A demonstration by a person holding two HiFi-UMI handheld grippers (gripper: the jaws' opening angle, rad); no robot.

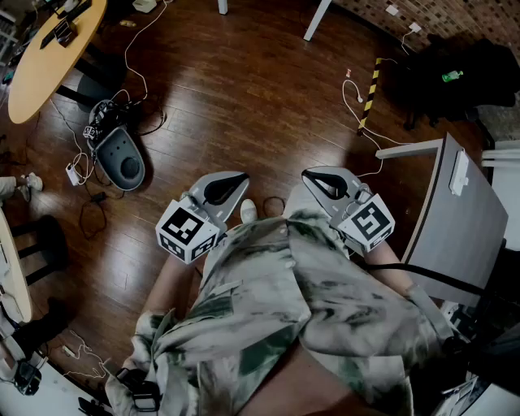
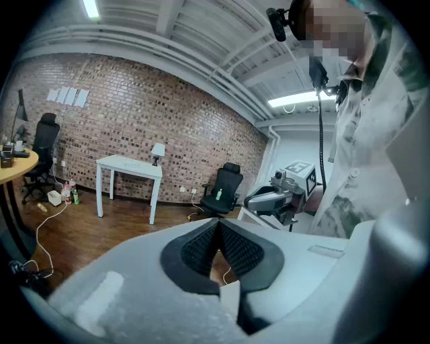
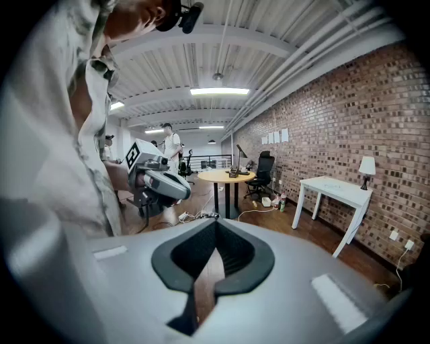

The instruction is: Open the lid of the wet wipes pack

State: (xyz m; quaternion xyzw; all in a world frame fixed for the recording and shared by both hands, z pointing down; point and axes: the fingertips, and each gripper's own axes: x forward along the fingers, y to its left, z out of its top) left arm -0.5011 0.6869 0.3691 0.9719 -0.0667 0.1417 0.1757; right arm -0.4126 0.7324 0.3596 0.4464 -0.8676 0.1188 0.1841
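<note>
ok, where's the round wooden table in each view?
Head view: round wooden table in the top left corner.
Left gripper view: table, only a sliver at the far left edge.
Right gripper view: table mid-picture, in the background.
Shared landmark: brick wall, top right in head view, backdrop in both gripper views.

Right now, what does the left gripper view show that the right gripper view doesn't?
Only the left gripper view: the right gripper, and a black office chair with a green bottle on its seat. Only the right gripper view: the left gripper and a round wooden table. Both: the brick wall, the white table with a small lamp, and shut, empty jaws. Neither shows a wet wipes pack.
</note>
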